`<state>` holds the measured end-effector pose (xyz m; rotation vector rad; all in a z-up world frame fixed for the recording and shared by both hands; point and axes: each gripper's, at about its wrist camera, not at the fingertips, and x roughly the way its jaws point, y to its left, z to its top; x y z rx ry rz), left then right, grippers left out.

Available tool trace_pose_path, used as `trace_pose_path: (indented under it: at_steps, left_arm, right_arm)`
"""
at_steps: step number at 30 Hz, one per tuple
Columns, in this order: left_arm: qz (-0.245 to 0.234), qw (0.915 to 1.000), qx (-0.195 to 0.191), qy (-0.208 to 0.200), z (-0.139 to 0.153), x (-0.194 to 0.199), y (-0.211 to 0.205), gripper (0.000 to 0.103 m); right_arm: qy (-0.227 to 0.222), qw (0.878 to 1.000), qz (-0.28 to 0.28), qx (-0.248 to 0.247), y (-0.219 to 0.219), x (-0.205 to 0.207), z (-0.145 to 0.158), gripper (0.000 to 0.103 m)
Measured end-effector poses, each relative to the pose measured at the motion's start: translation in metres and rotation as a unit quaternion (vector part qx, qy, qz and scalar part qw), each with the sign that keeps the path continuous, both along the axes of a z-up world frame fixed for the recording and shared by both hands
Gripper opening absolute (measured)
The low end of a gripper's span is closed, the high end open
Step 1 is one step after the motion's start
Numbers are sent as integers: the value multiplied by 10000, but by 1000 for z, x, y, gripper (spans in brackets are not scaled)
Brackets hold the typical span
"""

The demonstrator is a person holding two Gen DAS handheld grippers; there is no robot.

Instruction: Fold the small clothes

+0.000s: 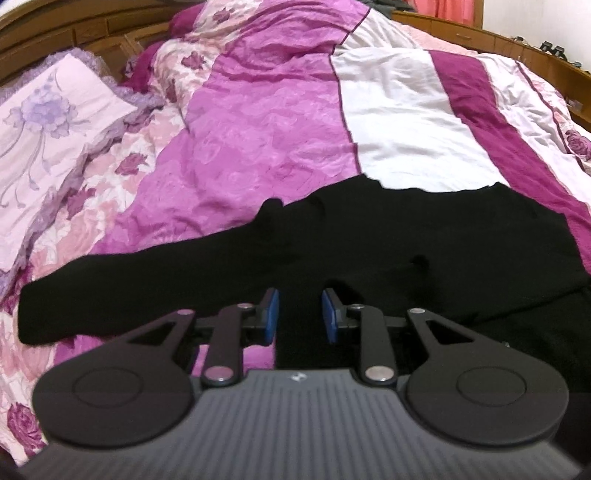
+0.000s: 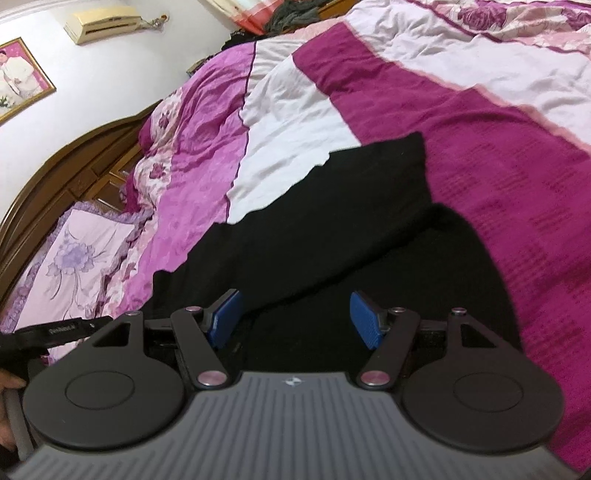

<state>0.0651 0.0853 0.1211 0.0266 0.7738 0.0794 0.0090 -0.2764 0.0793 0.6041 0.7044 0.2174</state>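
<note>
Bed: pink, magenta and white patchwork quilt (image 1: pixel 280 122) covers the whole surface and carries everything else.
Left claw (image 1: pixel 300 314): nearest in its own view, blue pads (image 1: pixel 271 314) a small way apart, nothing pinched between them; it hangs over the near edge of the black garment (image 1: pixel 332 251), with dark cloth showing in the gap below.
Right claw (image 2: pixel 295 319): pads (image 2: pixel 365 317) spread wide, released, nothing grasped; it hovers over the same black cloth, and whether it touches the fabric cannot be told.
Black garment: lies flat on the quilt just beyond both claws; one long narrow part stretches off to the left in the left view, a broader part spreads to the right, and a corner points up toward the white patch in the right view.
Hand: at the far left edge of the right view, a hand (image 2: pixel 9 384) grips the handle of the other tool.
Pillow (image 1: pixel 55 125): pale pink with a lilac flower print and frilled edge, left of the garment, well apart from it.
Headboard (image 2: pixel 55 184): brown wood, behind the pillow.
Wall: white, with a framed picture (image 2: pixel 20 79) and an air conditioner (image 2: pixel 105 22) high up.
</note>
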Motion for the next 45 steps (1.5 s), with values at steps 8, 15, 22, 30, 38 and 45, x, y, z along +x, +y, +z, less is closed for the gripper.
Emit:
trace_pose_path:
  at_steps: [8, 15, 22, 30, 38, 45]
  left_arm:
    - [140, 9966, -805, 70, -28, 16, 6, 64]
    - [53, 9952, -974, 17, -49, 32, -6, 70]
    - [161, 9942, -1046, 207, -71, 45, -6, 70]
    - [375, 9904, -1327, 112, -81, 49, -5, 69]
    - [147, 9906, -1360, -62, -82, 52, -18, 22]
    - [-65, 9921, -1229, -244, -72, 54, -22, 18]
  right_arm:
    - [143, 9990, 57, -423, 18, 0, -9, 72]
    - [352, 9971, -46, -672, 14, -1, -20, 72]
    - [483, 9961, -115, -725, 13, 3, -28, 72]
    - [455, 9964, -120, -711, 13, 9, -32, 72]
    - [345, 9979, -524, -144, -11, 23, -34, 72]
    - [356, 9849, -1468, 848, -54, 52, -48, 72]
